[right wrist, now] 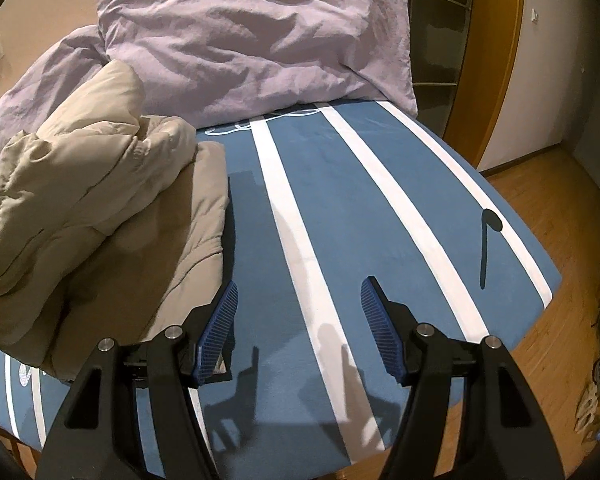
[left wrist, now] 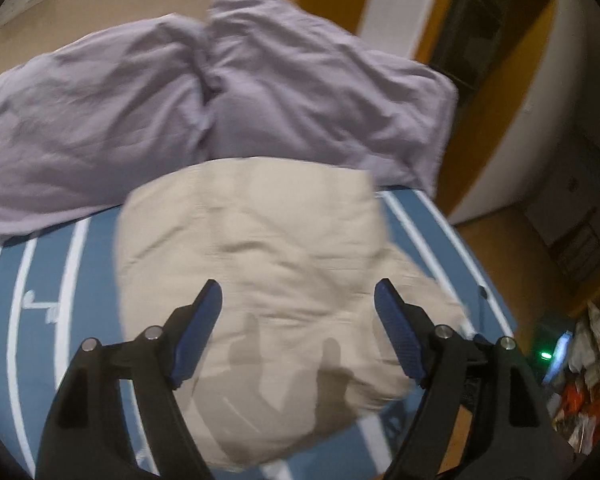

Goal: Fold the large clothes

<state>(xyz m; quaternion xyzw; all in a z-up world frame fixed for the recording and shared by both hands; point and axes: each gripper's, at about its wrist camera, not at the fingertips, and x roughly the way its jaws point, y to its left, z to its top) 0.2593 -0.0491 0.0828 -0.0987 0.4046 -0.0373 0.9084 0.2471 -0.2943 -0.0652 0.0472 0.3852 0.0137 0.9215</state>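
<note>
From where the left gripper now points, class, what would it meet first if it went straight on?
Most likely the beige padded jacket: the left gripper stands open with the folded bundle directly ahead between its fingers. Depth is unclear, since the picture is blurred.

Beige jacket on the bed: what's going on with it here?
A person with a gripper in each hand is folding the beige puffer jacket, which lies bundled on the blue striped bed cover in front of lilac pillows. The left gripper hangs open above it, holding nothing. The right gripper is open over bare cover.
</note>
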